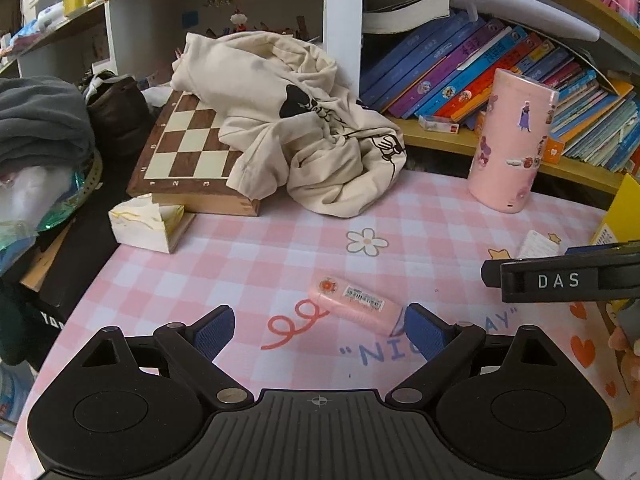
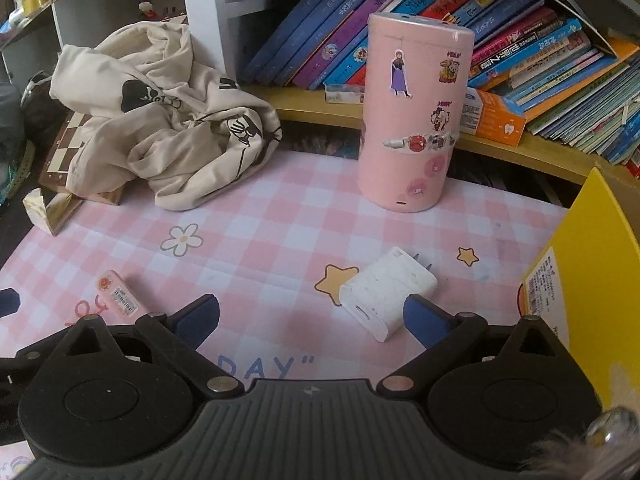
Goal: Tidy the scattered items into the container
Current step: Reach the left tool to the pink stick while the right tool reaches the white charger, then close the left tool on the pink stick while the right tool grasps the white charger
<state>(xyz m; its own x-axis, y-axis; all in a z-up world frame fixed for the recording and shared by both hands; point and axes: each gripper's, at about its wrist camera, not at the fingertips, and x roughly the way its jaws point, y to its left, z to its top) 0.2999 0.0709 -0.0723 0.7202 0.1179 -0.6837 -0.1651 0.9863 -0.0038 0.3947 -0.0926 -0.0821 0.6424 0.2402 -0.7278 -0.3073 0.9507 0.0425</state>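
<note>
Your left gripper [image 1: 320,330] had its fingers spread wide, empty, with the pink eraser [image 1: 354,305] lying on the checked tabletop [image 1: 256,256] at lower centre, its end just beside the right-hand finger. Your right gripper [image 2: 312,320] was likewise open; the white charger [image 2: 386,292] lay beside its right-hand finger. The yellow container [image 2: 592,256] stood at the right edge.

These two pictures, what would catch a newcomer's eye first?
Probably the tall pink canister covered in stickers, standing upright at the back of the pink checked mat, in front of a shelf of leaning books. Left of it, a crumpled cream garment is heaped over a chessboard. Nearer, a white charger and a small pink case lie flat on the mat.
</note>
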